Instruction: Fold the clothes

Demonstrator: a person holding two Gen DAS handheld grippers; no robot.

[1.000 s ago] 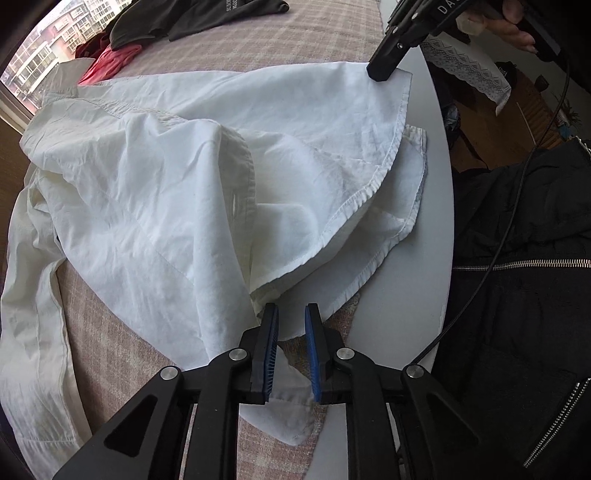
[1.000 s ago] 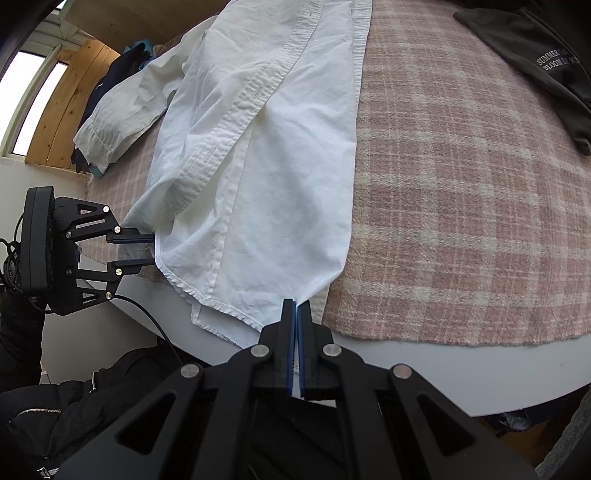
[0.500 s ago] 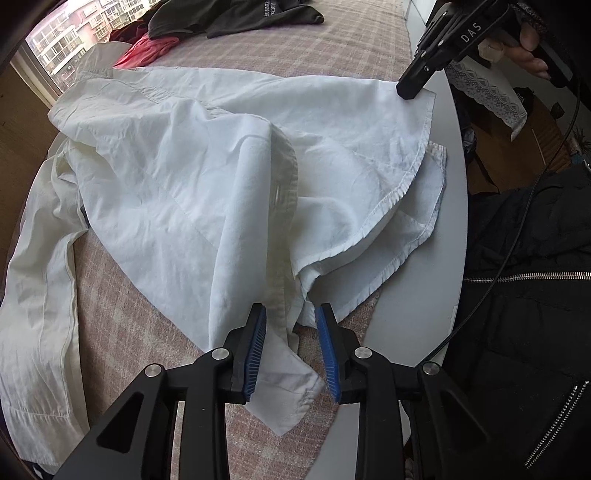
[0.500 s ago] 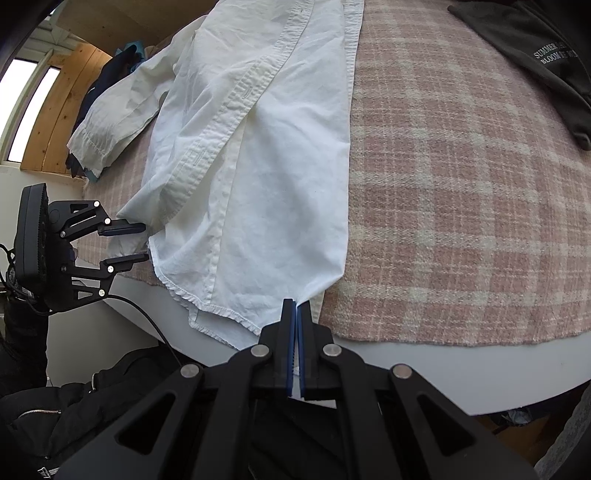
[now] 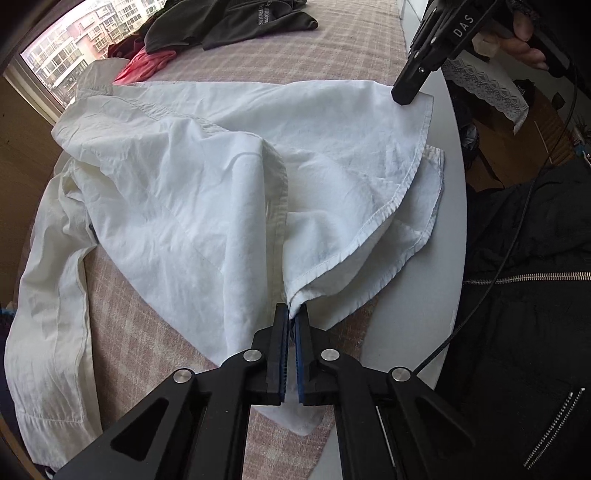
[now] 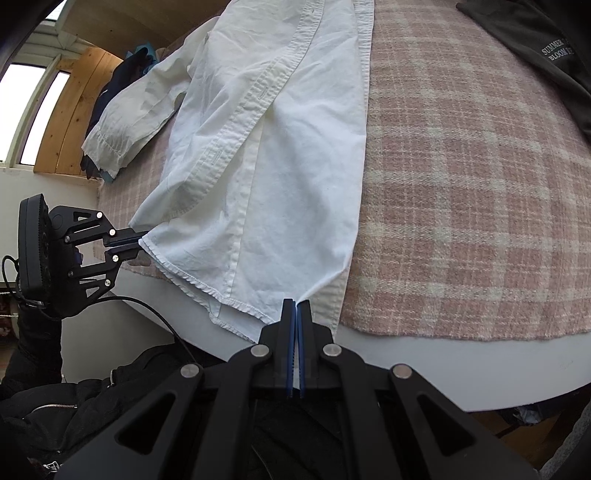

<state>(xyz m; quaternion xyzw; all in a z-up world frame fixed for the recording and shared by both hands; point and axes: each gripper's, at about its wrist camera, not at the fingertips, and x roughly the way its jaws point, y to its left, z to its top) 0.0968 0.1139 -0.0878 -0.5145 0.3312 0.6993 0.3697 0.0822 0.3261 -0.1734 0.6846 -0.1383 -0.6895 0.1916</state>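
A white button-up shirt (image 5: 207, 177) lies spread on a pink plaid cloth, its hem toward the table's near edge. My left gripper (image 5: 291, 314) is shut on a bunched corner of the shirt's hem. From the right wrist view the same shirt (image 6: 280, 155) runs away from me, and my right gripper (image 6: 295, 308) is shut on its other hem corner. The right gripper (image 5: 406, 98) also shows at the shirt's far corner in the left wrist view. The left gripper (image 6: 138, 242) shows at the left in the right wrist view.
A dark grey printed garment (image 5: 236, 22) and a red one (image 5: 147, 62) lie at the far end of the plaid cloth (image 6: 461, 184). The white table edge (image 5: 417, 314) curves beside a person's black zipped jacket (image 5: 524, 325). A cable (image 5: 517, 236) hangs there.
My left gripper was open over the hem corner, then moved forward and shut on it. The right gripper has stayed shut on its corner, barely moving.
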